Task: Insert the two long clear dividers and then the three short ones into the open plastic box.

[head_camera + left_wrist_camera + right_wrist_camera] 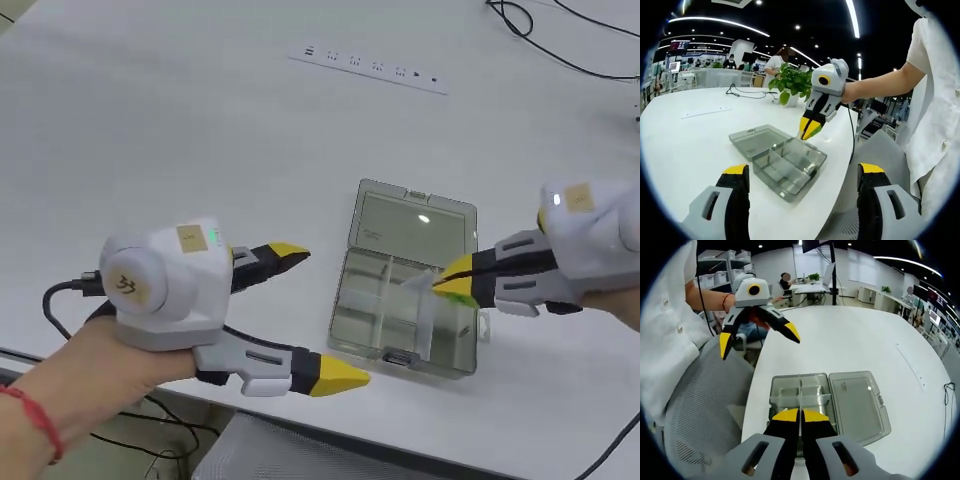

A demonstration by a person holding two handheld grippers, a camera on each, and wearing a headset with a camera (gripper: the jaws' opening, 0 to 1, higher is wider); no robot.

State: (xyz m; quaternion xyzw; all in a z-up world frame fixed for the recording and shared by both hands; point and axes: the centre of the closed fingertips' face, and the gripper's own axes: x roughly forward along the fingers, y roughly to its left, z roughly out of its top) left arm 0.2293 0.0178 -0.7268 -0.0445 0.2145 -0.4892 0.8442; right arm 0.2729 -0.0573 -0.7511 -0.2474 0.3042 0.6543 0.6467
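The clear plastic box [345, 335] lies open near the table's front edge, its lid [415, 220] folded back flat. At least one clear divider [385, 292] stands inside it. My right gripper [455, 280] is shut on a clear divider [427, 310], which hangs down into the box's right part. In the right gripper view that divider [800, 390] shows edge-on above the shut gripper [800, 415], over the box [772, 390]. My left gripper [320, 315] is open and holds nothing, just left of the box. In the left gripper view, the box [785, 187] lies ahead of that gripper [802, 172].
A white power strip [365, 65] lies at the far side of the table, and black cables [540, 30] run at the far right. The table's front edge passes just below the box. A grey mesh chair [705, 405] sits beside the table.
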